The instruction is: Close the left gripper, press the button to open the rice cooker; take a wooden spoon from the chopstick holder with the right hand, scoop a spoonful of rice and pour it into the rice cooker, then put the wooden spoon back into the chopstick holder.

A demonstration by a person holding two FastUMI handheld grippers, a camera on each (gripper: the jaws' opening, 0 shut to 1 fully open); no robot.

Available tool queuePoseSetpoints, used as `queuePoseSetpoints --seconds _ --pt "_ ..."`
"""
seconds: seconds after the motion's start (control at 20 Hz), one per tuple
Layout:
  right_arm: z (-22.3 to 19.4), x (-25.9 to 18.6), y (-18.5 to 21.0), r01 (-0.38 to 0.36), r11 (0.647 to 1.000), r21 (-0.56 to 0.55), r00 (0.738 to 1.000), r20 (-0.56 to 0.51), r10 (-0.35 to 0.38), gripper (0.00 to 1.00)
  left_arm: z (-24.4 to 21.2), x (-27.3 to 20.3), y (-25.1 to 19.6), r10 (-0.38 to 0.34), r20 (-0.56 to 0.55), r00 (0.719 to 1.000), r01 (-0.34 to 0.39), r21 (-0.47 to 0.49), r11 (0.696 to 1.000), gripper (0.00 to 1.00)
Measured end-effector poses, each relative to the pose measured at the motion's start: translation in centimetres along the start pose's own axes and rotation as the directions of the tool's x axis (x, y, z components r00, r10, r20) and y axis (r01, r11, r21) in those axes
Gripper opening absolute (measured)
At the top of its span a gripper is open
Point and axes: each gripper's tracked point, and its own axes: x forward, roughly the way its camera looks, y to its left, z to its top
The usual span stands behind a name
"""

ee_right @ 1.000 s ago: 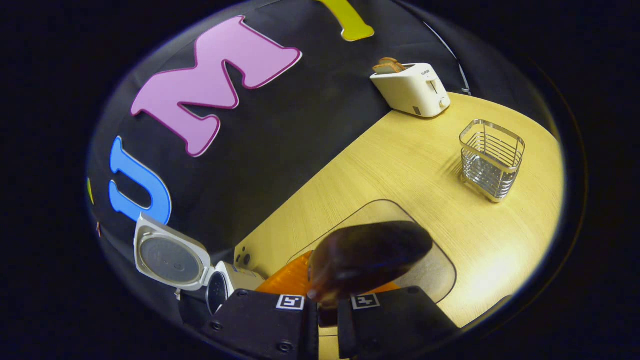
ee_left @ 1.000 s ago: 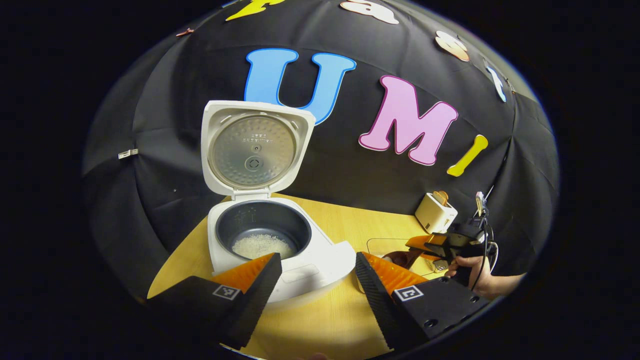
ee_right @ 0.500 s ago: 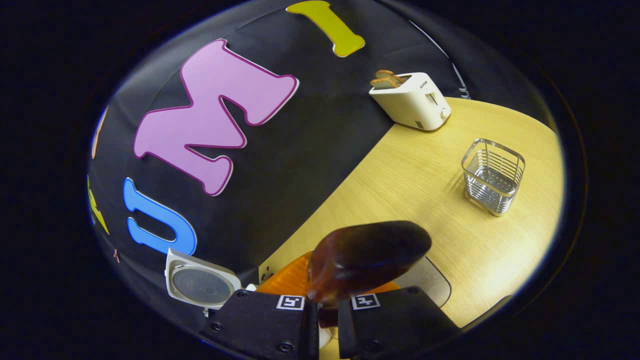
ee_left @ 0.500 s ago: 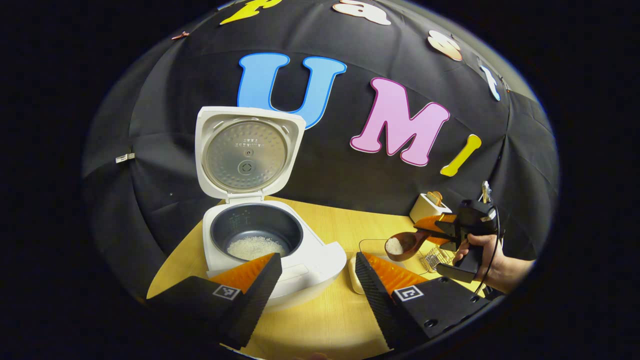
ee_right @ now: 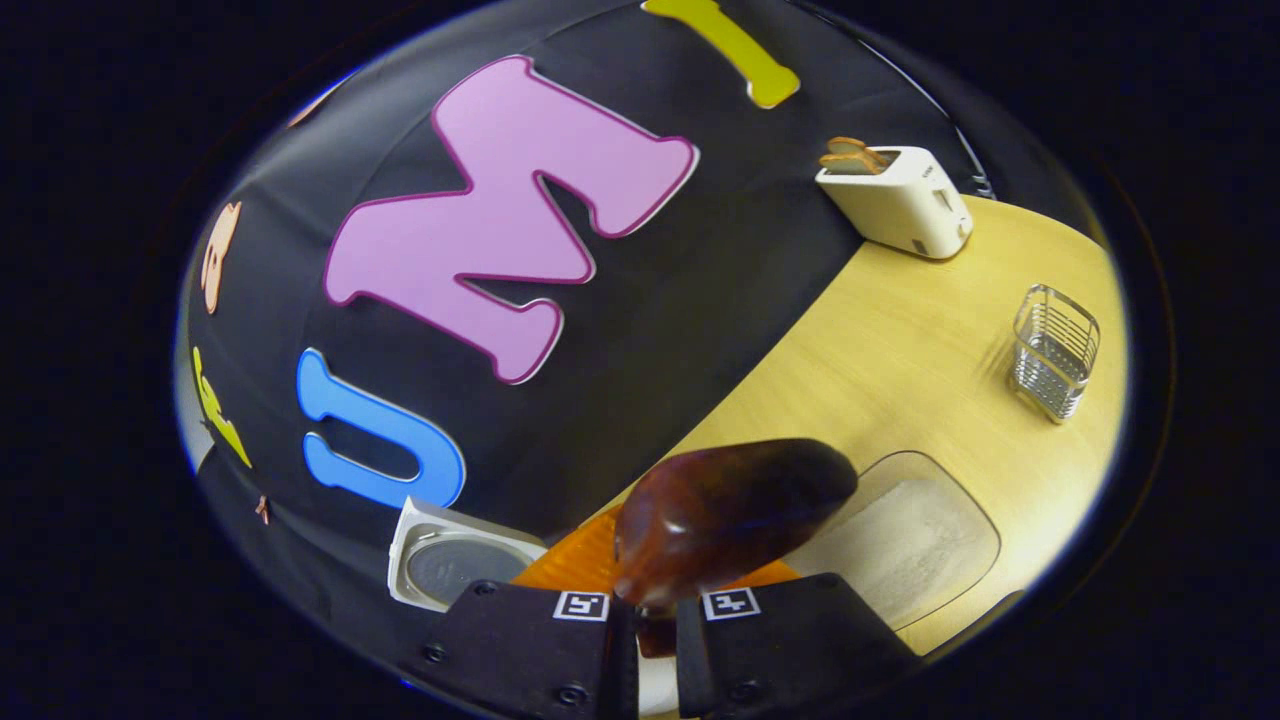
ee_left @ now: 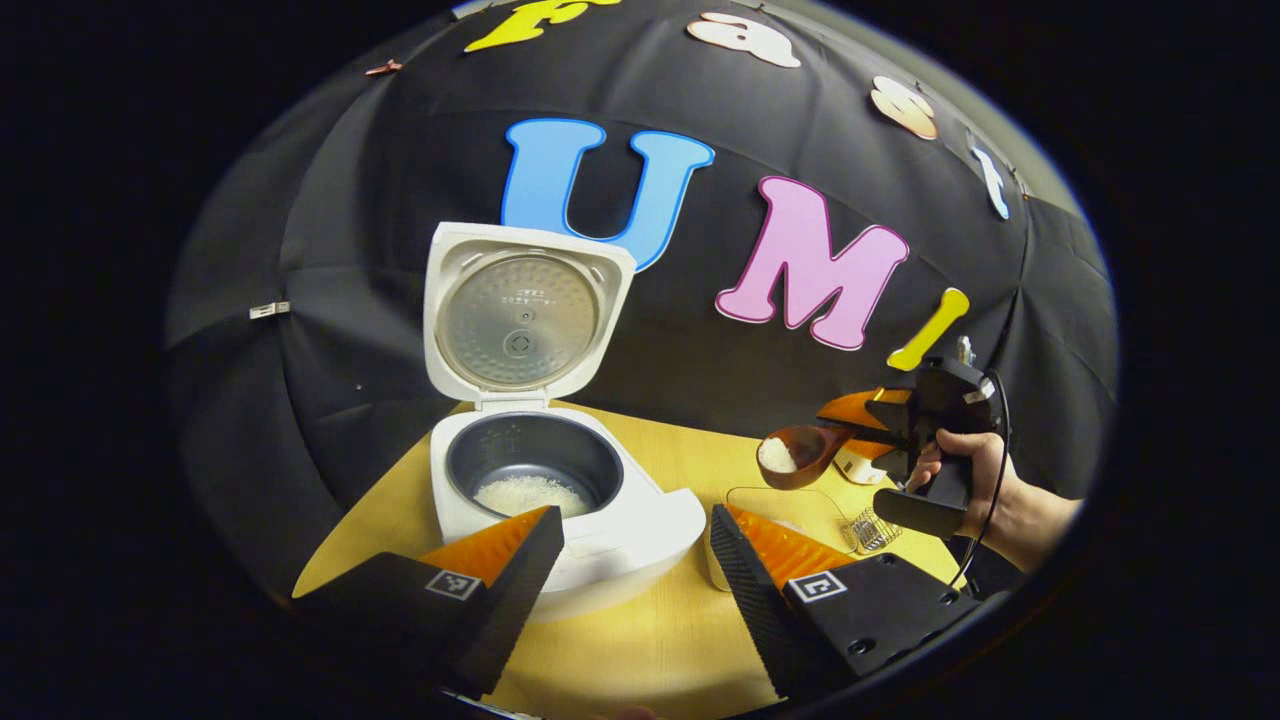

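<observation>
The white rice cooker [ee_left: 600, 520] stands open, lid [ee_left: 520, 315] upright, with some rice in its dark pot [ee_left: 528, 492]. My left gripper [ee_left: 635, 560] hovers open just in front of it, holding nothing. To the right, a hand [ee_left: 1000, 495] holds my right gripper [ee_left: 860, 425], shut on the handle of a dark wooden spoon [ee_left: 795, 455] that carries white rice above the table. In the right gripper view the spoon's back [ee_right: 735, 515] juts out from my right gripper [ee_right: 655, 610]. The wire chopstick holder [ee_right: 1055, 350] stands empty at the far right.
A clear rice container [ee_right: 905, 535] lies on the wooden table [ee_right: 900, 330] under and right of the spoon. A cream toaster [ee_right: 900, 200] with toast stands by the back wall. The cooker lid [ee_right: 455, 555] shows low on the left.
My right gripper has lifted the spoon, loaded with rice, up out of the container and higher above the table. My left gripper stays open near the cooker.
</observation>
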Motion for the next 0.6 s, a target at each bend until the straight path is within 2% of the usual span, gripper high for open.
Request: queuePoseSetpoints --seconds 0.4,0.6 --pt "-5.3 3.0 9.0 -0.138 0.990 -0.014 0.986 -0.097 0.136 0.19 0.3 -1.4 3.1 0.065 0.021 0.998 -0.064 -0.035 0.997 0.95" --pt "-8.4 4.5 12.0 -0.179 0.983 -0.051 0.975 -0.145 0.170 0.19 0.6 -2.1 4.7 0.094 0.029 0.995 -0.093 -0.056 0.994 0.95"
